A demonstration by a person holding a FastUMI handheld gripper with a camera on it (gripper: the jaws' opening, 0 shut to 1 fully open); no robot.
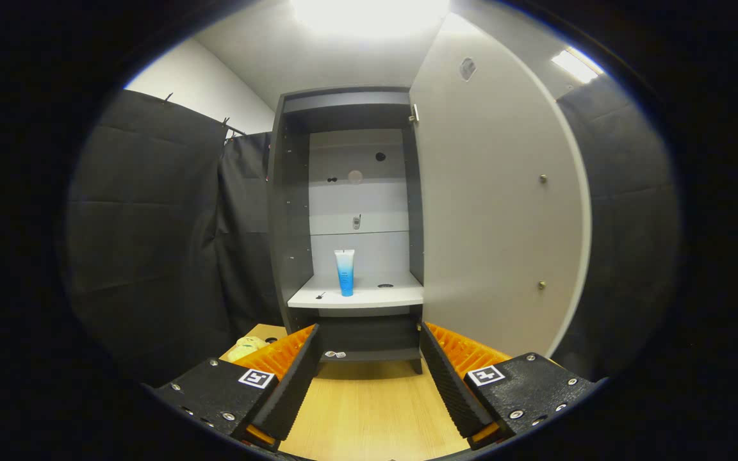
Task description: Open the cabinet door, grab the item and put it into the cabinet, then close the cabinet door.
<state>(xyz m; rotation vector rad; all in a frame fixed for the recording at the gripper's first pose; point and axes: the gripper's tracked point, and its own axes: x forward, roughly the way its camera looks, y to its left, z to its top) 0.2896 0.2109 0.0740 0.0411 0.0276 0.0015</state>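
Booth: black cloth walls, wooden table (369,410).
Tube (344,272): upright on cabinet (292,211) shelf.
Door (497,211): swung open — right of gripper (369,378).
Fingers: wide apart — empty.

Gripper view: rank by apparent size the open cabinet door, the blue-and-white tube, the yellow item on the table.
1. Pale grey open cabinet door, largest by far.
2. Blue-and-white upright tube on the white cabinet shelf.
3. Yellow item, partly hidden by a hand-held gripper finger; it is nearer too, so 2 versus 3 is unsure. Fingers open.
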